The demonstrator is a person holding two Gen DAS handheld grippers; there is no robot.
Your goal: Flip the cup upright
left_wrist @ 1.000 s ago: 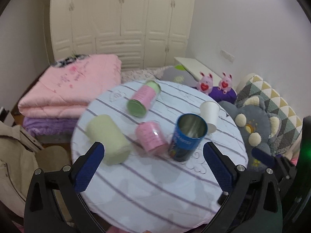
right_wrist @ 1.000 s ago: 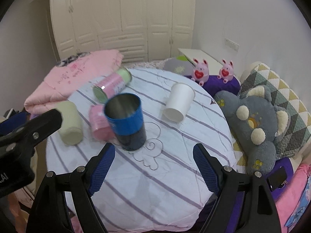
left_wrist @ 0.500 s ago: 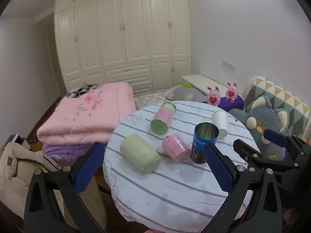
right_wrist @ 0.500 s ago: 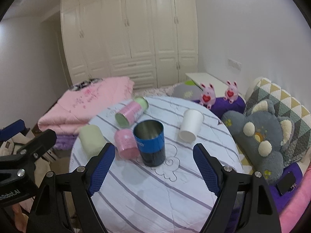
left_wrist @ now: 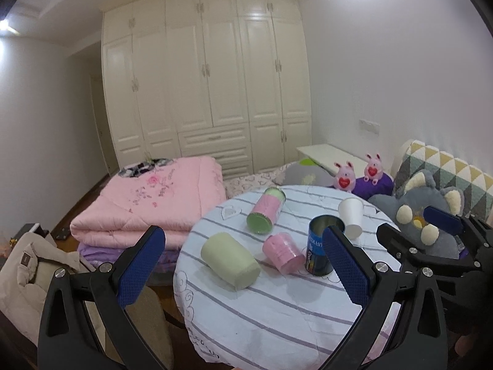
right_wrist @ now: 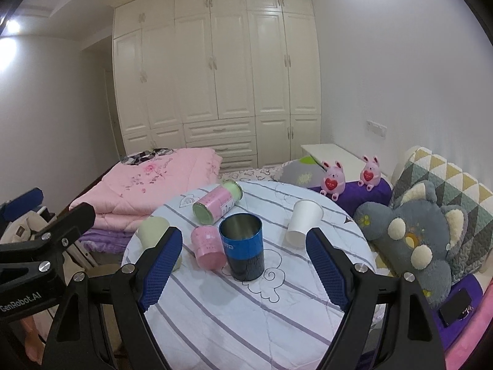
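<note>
A blue metal cup (left_wrist: 320,246) (right_wrist: 243,246) stands upright, mouth up, on a round table with a striped white cloth (left_wrist: 277,308) (right_wrist: 246,308). A pink cup (left_wrist: 282,248) (right_wrist: 208,246), a pale green cup (left_wrist: 229,260) (right_wrist: 152,231), a pink tin with green ends (left_wrist: 266,211) (right_wrist: 217,205) and a white paper cup (left_wrist: 351,217) (right_wrist: 303,223) lie on their sides around it. My left gripper (left_wrist: 243,273) is open and empty, held back above the table's near edge. My right gripper (right_wrist: 243,269) is open and empty, in front of the blue cup.
Folded pink quilts (left_wrist: 154,203) lie left of the table. A grey plush toy (right_wrist: 416,240), two pink plush rabbits (right_wrist: 332,182) and patterned cushions sit at the right. A beige jacket (left_wrist: 27,265) lies at the lower left. White wardrobes (left_wrist: 209,92) fill the back wall.
Both grippers have pulled back and up from the table, so the cups look smaller and farther. The cups have not moved.
</note>
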